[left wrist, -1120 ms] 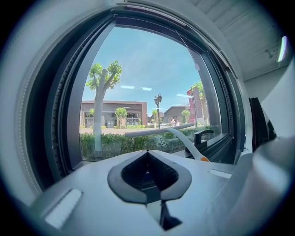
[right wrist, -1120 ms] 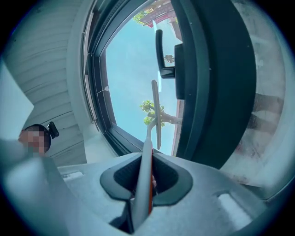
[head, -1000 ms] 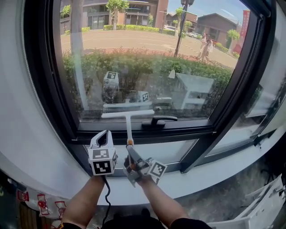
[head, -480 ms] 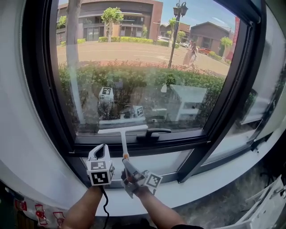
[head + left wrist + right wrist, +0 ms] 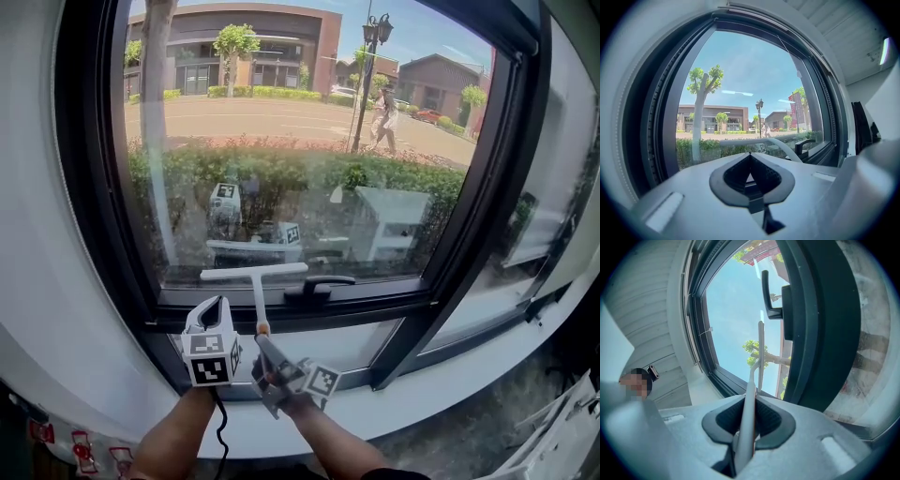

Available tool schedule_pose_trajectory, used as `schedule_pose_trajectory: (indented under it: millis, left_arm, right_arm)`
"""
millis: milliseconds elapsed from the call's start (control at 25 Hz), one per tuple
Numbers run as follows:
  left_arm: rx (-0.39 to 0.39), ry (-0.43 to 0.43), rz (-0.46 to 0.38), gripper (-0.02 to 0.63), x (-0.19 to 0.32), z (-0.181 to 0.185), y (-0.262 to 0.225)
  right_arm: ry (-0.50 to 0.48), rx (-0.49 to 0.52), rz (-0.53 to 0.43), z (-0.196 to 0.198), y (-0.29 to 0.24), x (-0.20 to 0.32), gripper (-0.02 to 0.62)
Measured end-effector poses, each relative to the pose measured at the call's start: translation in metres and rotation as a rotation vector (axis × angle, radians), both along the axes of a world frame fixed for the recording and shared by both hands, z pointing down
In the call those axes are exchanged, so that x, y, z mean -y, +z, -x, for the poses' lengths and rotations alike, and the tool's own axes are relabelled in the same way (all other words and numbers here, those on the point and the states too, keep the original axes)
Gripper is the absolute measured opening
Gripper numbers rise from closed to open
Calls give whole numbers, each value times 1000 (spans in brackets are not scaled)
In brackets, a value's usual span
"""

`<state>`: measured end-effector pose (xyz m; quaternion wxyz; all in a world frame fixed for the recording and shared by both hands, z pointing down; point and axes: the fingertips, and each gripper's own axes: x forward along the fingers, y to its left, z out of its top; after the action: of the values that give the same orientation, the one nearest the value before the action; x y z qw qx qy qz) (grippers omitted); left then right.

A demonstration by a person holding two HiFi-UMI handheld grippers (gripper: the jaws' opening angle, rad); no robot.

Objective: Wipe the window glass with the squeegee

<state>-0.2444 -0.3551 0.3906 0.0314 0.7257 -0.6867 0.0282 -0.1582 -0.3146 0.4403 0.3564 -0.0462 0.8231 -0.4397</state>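
Note:
The squeegee (image 5: 254,273) is white and T-shaped, its blade lying level at the bottom edge of the window glass (image 5: 281,141). Its thin handle runs down into my right gripper (image 5: 265,349), which is shut on it. In the right gripper view the handle (image 5: 749,418) passes between the pads of that gripper (image 5: 751,401), and the blade (image 5: 761,348) stands against the pane. My left gripper (image 5: 217,304) is held just left of the handle below the frame, pointing up, shut and holding nothing. The left gripper view looks past its own jaws (image 5: 750,157) to the blade (image 5: 783,148).
A black window handle (image 5: 321,283) sits on the lower black frame (image 5: 281,309), just right of the blade. Below it runs a white sill (image 5: 394,394). A second pane (image 5: 553,187) adjoins at the right, and a white wall (image 5: 37,281) at the left.
The head view has tilted up a little. The squeegee blade stays at the bottom of the glass beside the window handle, and both grippers keep their places.

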Motion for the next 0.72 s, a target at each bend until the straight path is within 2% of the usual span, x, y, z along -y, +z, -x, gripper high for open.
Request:
schedule_pose_trajectory:
  millis: [160, 320, 720]
  left_arm:
    - [3, -6, -19, 18, -1, -3, -11]
    - [5, -12, -55, 17, -1, -6, -30]
    - [69, -20, -206, 17, 10, -24, -120]
  right_arm:
    - [9, 2, -68, -5, -26, 0, 43]
    - [22, 16, -171, -16, -75, 10, 43]
    - [44, 34, -376, -48, -200, 49, 43]
